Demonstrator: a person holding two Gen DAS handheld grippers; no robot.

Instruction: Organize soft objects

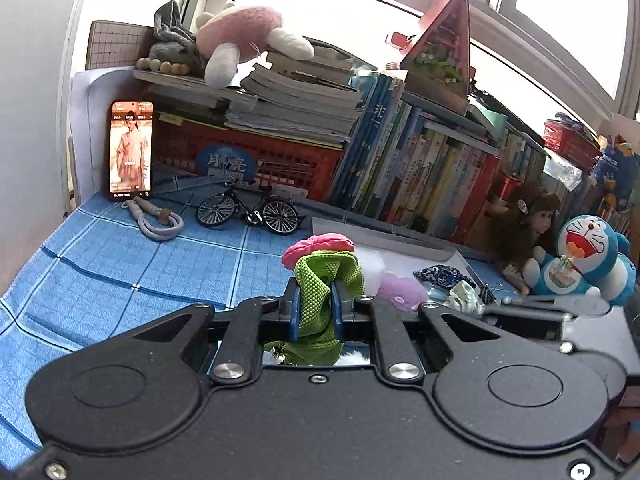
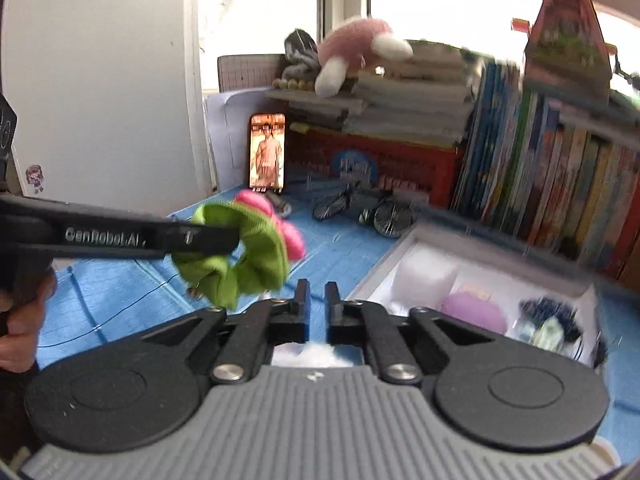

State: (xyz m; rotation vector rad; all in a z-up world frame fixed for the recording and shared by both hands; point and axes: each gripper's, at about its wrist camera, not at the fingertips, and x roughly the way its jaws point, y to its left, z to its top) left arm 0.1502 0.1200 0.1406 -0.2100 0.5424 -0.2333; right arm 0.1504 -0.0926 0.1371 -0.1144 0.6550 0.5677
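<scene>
Gripping a bunched green scrunchie (image 1: 316,300) of waffle-knit cloth, the left gripper (image 1: 315,304) has its two blue-padded fingers pressed into the fabric from both sides; a pink fabric piece (image 1: 318,245) sits at the far end of the same bundle. The right wrist view shows that bundle held in the air above the blue checked cloth (image 1: 120,264), beside and ahead of the right gripper (image 2: 316,300), whose two black fingers stand a narrow gap apart with nothing between them.

Just beyond, a shallow white box (image 2: 404,252) holds one round fuzzy purple puff (image 2: 472,312), one dark blue patterned scrunchie (image 2: 548,308) and one pale green fabric piece (image 2: 546,330), all lying close together. At the box's far side sit two toys: one furry brown monkey doll (image 1: 524,216) and one smooth blue-and-white cat plush (image 1: 588,256), touching each other.

Farther back on the cloth stand one metal model bicycle (image 1: 250,208) with two spoked wheels, one looped grey cord (image 1: 154,220), and one phone (image 1: 131,150) propped upright with its screen lit. Behind them is one red lattice plastic crate (image 1: 280,160) under stacked magazines, a long row of upright books (image 1: 420,160), and one pink and white plush (image 1: 244,40) lying on top.
</scene>
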